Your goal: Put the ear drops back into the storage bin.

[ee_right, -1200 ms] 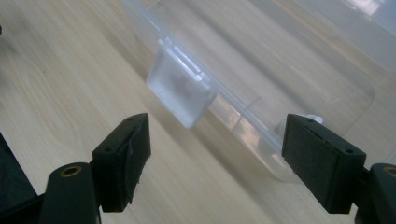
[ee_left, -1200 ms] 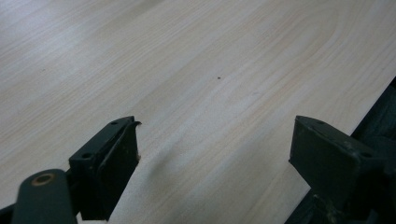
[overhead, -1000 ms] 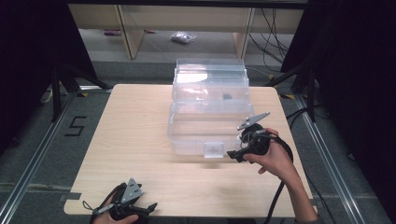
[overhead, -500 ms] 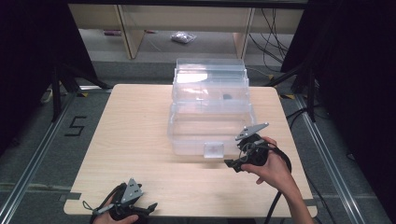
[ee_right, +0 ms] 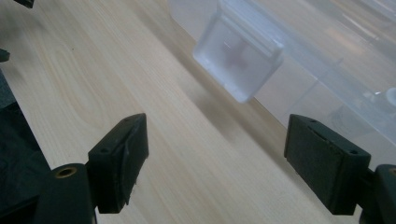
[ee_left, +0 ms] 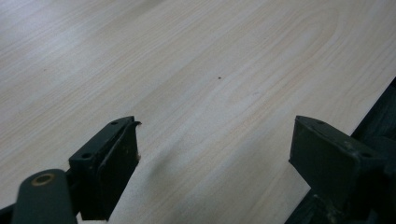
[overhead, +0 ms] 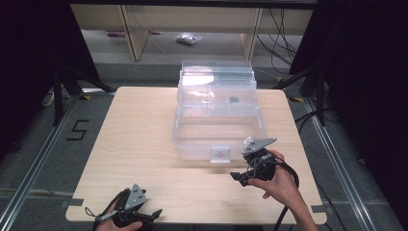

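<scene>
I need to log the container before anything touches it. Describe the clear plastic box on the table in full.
The clear plastic box looks like see-through, slightly frosted plastic, in stepped tiers that rise toward the far side. It stands upright on the wooden table, right of centre, reaching the far edge. A small translucent latch tab hangs at its near front. Something small and dark shows inside the upper tier. Neither gripper touches it.

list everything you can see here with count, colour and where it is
storage box: 1, clear plastic, middle of the table toward the far edge, lid up
latch: 1, frosted clear, on the box's near front wall
small dark item: 1, dark, inside the box; too small to identify
table: 1, light wood
bag: 1, clear, on the floor beyond the table
floor marking "5": 1, black, left of the table
left claw: 1, black, near-left table edge, open
right claw: 1, black, just before the box's near right corner, open
</scene>
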A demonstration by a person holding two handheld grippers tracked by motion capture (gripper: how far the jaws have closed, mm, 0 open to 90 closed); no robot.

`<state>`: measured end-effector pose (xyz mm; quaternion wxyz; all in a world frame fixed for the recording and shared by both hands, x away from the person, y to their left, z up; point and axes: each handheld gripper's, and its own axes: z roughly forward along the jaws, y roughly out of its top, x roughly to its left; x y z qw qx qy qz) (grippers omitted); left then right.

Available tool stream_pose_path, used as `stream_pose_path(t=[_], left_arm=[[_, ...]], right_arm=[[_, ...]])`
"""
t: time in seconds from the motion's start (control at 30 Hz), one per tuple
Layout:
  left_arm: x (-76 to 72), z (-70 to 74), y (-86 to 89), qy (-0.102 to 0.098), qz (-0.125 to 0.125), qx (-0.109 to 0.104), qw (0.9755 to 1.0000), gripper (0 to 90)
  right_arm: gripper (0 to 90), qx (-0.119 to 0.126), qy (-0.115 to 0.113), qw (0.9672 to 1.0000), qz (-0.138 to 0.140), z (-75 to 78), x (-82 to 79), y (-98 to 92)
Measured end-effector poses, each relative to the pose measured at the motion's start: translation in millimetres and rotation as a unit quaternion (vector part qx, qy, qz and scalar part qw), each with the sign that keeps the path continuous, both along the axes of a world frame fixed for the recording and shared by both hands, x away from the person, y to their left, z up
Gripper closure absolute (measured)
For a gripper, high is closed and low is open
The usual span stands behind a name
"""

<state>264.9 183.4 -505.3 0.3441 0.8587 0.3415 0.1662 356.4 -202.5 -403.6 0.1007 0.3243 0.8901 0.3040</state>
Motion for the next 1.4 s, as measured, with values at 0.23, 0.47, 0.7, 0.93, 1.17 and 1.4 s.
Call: stream_pose_path(t=[0.23,0.47,0.7,0.93,1.17,1.4], left_arm=[[-0.5,0.2,-0.4,0.0,0.002,-0.004,1.0,14.9],[-0.7,0.3,-0.5,-0.001,0.0,-0.001,1.0,14.9],[-1.1,0.3,-0.8,-0.001,0.0,-0.003,1.0,14.9],[-0.9,0.3,-0.7,-0.001,-0.001,-0.002,1.0,14.9],[-0.8,0.4,-0.4,-0.001,0.0,0.0,1.0,14.9],[-1.1,0.4,-0.7,-0.001,0.0,-0.002,1.0,14.9]], right_arm=[[22.9,0.009,-0.012,0.9999,0.002,-10.1,-1.6,-3.8],[22.8,0.018,-0.001,0.9997,-0.019,-21.5,-6.3,-8.2],[21.9,0.038,-0.014,0.9991,-0.015,-33.6,-6.5,-13.9],[21.8,0.042,0.004,0.9988,-0.027,-40.3,-11.1,-18.4],[20.5,0.05,-0.008,0.9984,-0.025,-47.5,-15.3,-21.8],[17.7,0.064,-0.005,0.9968,-0.047,-52.1,-26.6,-23.3]])
